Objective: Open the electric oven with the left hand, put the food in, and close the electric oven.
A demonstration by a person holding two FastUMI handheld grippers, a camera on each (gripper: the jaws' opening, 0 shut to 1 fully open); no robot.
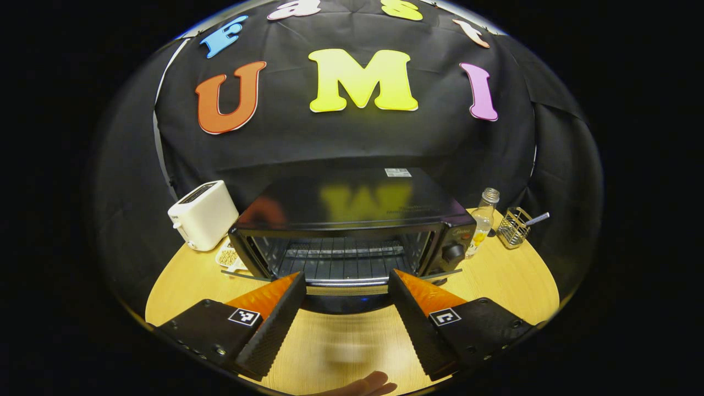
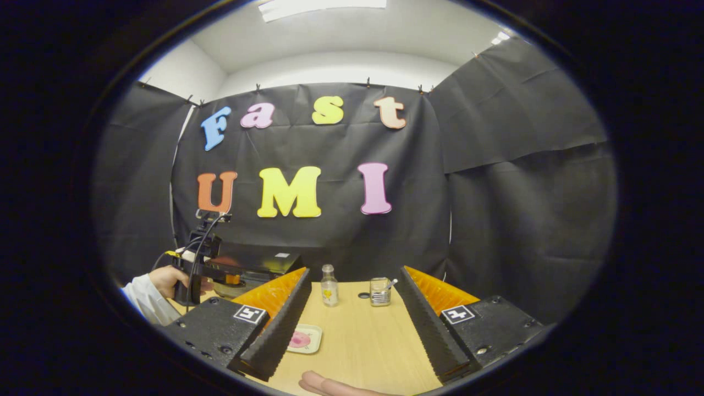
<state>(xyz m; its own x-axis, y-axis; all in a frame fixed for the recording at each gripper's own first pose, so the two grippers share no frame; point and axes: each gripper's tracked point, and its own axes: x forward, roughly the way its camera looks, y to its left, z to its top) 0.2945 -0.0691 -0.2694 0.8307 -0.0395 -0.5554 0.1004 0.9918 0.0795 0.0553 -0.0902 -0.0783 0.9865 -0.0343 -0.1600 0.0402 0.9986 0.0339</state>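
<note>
Electric oven (image 1: 352, 231) door hangs open at the table's (image 1: 495, 286) front; both jaws wide apart, empty.

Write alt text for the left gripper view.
The left gripper, jaws open, faces the electric oven, whose door hangs open showing a wire rack. A white toaster stands at its left; a glass bottle and wire basket at its right.
</note>
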